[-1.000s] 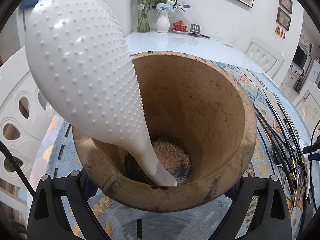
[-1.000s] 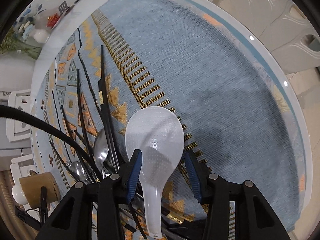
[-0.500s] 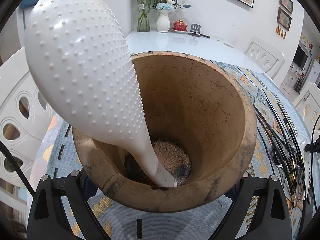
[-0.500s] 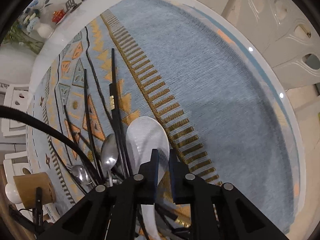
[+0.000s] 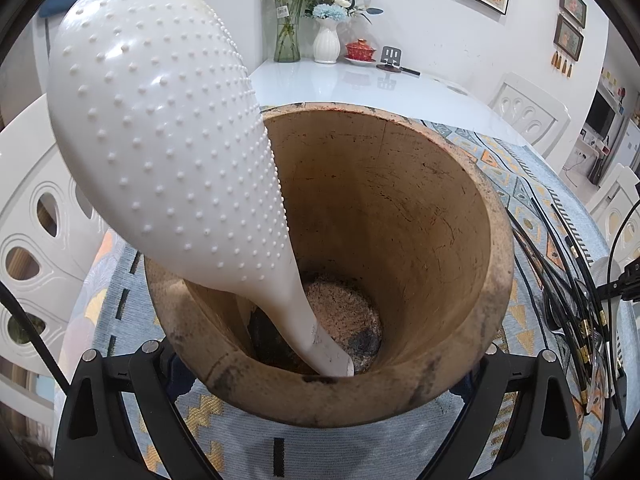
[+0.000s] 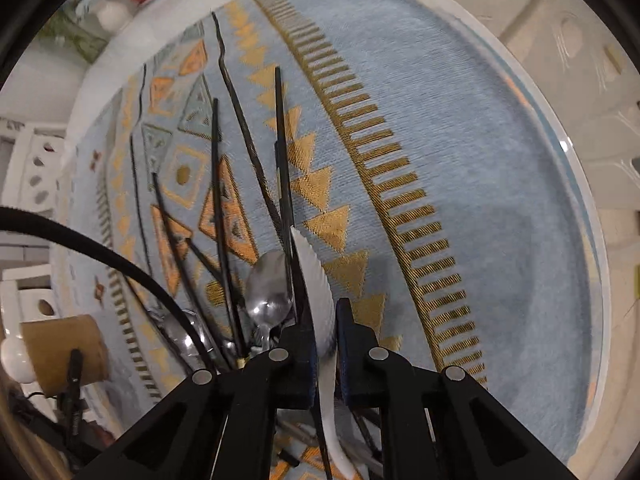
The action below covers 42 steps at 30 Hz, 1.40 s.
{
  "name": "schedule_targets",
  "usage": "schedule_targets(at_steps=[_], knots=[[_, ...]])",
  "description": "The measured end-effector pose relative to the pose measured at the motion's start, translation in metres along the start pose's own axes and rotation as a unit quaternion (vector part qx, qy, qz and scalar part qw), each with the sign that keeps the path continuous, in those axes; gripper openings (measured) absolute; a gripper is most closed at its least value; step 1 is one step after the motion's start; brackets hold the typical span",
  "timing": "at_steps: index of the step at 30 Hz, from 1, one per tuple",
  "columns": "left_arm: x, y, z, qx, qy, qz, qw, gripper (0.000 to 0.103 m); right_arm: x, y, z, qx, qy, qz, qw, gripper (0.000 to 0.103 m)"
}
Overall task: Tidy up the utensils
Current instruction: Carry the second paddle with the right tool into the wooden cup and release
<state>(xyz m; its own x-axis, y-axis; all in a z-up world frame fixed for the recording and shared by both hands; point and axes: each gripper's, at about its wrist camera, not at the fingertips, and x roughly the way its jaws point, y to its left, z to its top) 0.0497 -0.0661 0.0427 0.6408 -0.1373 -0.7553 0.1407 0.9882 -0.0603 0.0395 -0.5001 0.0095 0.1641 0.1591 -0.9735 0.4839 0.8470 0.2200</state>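
A wooden utensil holder point(image 5: 452, 216) stands on the cloth with a white dotted rice paddle point(image 5: 168, 140) leaning in it, handle down. My left gripper point(image 5: 320, 380) straddles the holder, its fingers point(image 5: 132, 368) set against both sides of the wall. In the right wrist view, my right gripper point(image 6: 326, 320) is shut on a white spoon point(image 6: 316, 276), which is turned on edge between the pads. Beside it lie a metal spoon point(image 6: 268, 292) and several black chopsticks point(image 6: 282, 160). The holder point(image 6: 60, 350) shows at far left there.
A blue tablecloth with a gold pattern point(image 6: 460, 160) covers the round white table point(image 5: 340, 80). White chairs point(image 5: 36, 220) stand around it. Vases with flowers point(image 5: 326, 40) stand at the far side. A black cable point(image 6: 100, 256) crosses over the utensil pile.
The right gripper's jaws closed on the white spoon, which then turned from lying flat to on edge as the gripper shifted over the cloth. The left gripper and holder stayed still.
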Motion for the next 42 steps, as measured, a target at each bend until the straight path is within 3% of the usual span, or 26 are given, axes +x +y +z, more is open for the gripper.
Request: schedule_targets(at_steps=[5, 14, 19, 22, 29, 33, 39, 42], knots=[[0.0, 0.001, 0.0, -0.001, -0.002, 0.001, 1.0, 0.095, -0.006, -0.004, 0.001, -0.002, -0.021, -0.011, 1.0, 0.006], [0.0, 0.001, 0.0, 0.0, -0.001, 0.0, 1.0, 0.095, -0.048, 0.01, 0.006, -0.048, -0.105, -0.026, 0.993, 0.006], [0.0, 0.002, 0.0, 0.0, -0.001, 0.001, 1.0, 0.095, -0.069, 0.029, 0.005, -0.055, -0.132, 0.027, 0.989, 0.006], [0.0, 0.002, 0.001, -0.001, -0.001, 0.0, 1.0, 0.095, -0.091, 0.05, 0.003, -0.076, -0.167, 0.075, 0.98, 0.006], [0.001, 0.001, 0.001, 0.0, -0.001, 0.0, 1.0, 0.095, -0.14, 0.116, -0.004, -0.137, -0.256, 0.198, 0.936, 0.006], [0.001, 0.001, 0.001, 0.0, -0.002, 0.0, 1.0, 0.095, -0.154, 0.156, -0.011, -0.169, -0.284, 0.256, 0.908, 0.006], [0.001, 0.001, 0.002, 0.002, -0.002, -0.001, 1.0, 0.095, -0.15, 0.224, -0.02, -0.212, -0.277, 0.331, 0.877, 0.006], [0.001, 0.001, 0.001, 0.004, -0.004, -0.001, 1.0, 0.095, -0.146, 0.25, -0.028, -0.233, -0.276, 0.347, 0.866, 0.006]])
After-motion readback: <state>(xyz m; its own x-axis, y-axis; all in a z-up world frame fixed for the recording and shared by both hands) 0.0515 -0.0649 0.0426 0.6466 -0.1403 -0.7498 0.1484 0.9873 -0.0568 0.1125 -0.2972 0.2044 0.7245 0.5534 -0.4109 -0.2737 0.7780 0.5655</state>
